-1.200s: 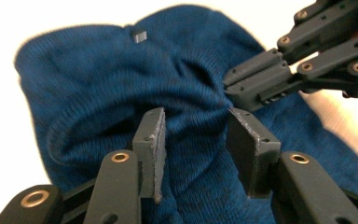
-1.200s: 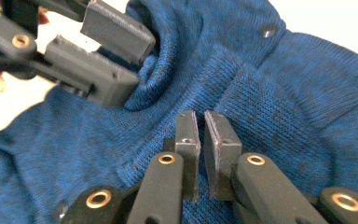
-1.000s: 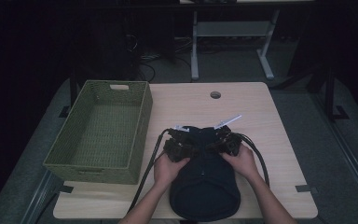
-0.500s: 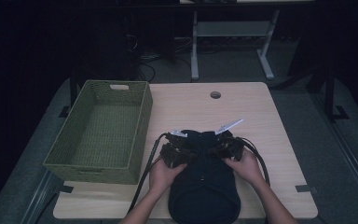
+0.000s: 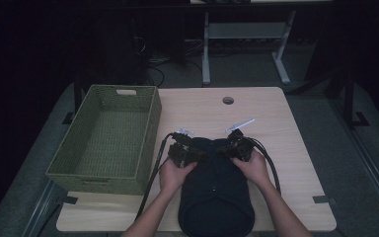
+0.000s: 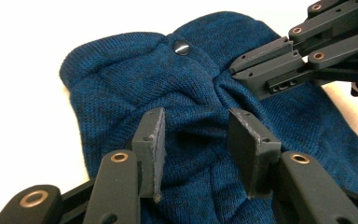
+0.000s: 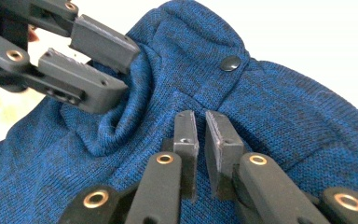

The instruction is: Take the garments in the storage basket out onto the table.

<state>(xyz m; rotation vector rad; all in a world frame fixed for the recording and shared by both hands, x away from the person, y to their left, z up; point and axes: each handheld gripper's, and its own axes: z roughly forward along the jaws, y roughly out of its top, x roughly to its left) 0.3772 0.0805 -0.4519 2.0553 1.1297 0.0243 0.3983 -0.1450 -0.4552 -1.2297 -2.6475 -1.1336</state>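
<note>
Blue knit garment (image 5: 216, 190) lies at the desk's (image 5: 296, 143) near edge, about midway along it, its far end bunched between two grippers. On its left side, the left gripper (image 6: 196, 135) has its jaws partly open around a raised fold of the knit, pads pressing the fabric. Beside it, the right gripper (image 7: 201, 135) has its jaws nearly closed, pinching a thin fold just below a dark snap button (image 7: 230, 63). A green woven basket (image 5: 150, 123) sits along the desk's left edge.
</note>
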